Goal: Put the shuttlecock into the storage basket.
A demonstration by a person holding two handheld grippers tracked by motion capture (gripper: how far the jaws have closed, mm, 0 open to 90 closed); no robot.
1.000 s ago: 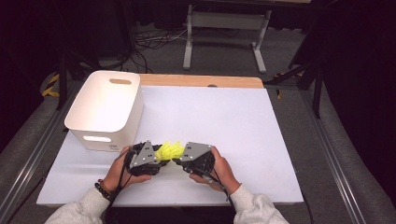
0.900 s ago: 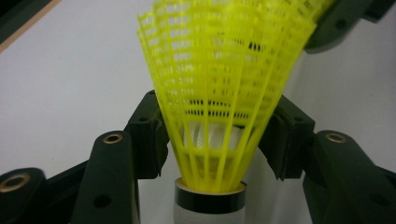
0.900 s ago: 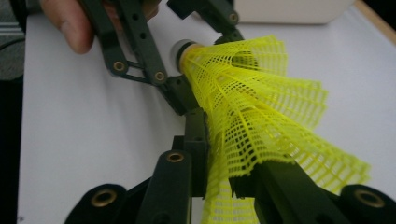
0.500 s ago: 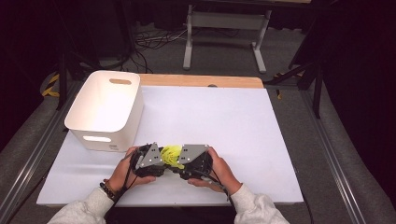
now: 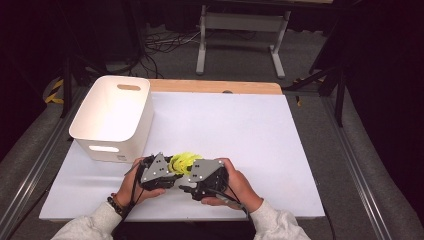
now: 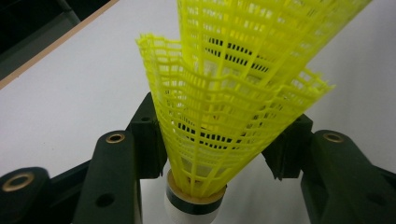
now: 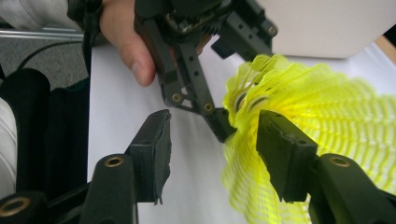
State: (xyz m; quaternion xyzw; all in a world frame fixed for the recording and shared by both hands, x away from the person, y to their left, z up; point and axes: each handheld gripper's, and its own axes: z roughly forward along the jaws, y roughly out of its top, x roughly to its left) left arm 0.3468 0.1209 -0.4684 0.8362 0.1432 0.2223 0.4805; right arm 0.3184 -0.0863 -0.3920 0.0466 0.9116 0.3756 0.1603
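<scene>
Yellow shuttlecocks (image 6: 224,116) clamped in left tool (image 6: 219,154), right tool (image 7: 212,154) just opening, released.

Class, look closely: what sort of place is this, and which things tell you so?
Probably a lab or recording workspace: a white-covered work table, loose black cables on grey carpet, and a grey metal equipment stand behind it.

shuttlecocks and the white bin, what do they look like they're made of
The shuttlecocks have skirts that look like moulded yellow plastic: a thin open mesh with ribs and light passing through. The base looks like cork or foam, tan at the top, with a dark band and a white tip. The white bin seems to be smooth matte plastic, with rounded corners and cut-out handle slots.
</scene>
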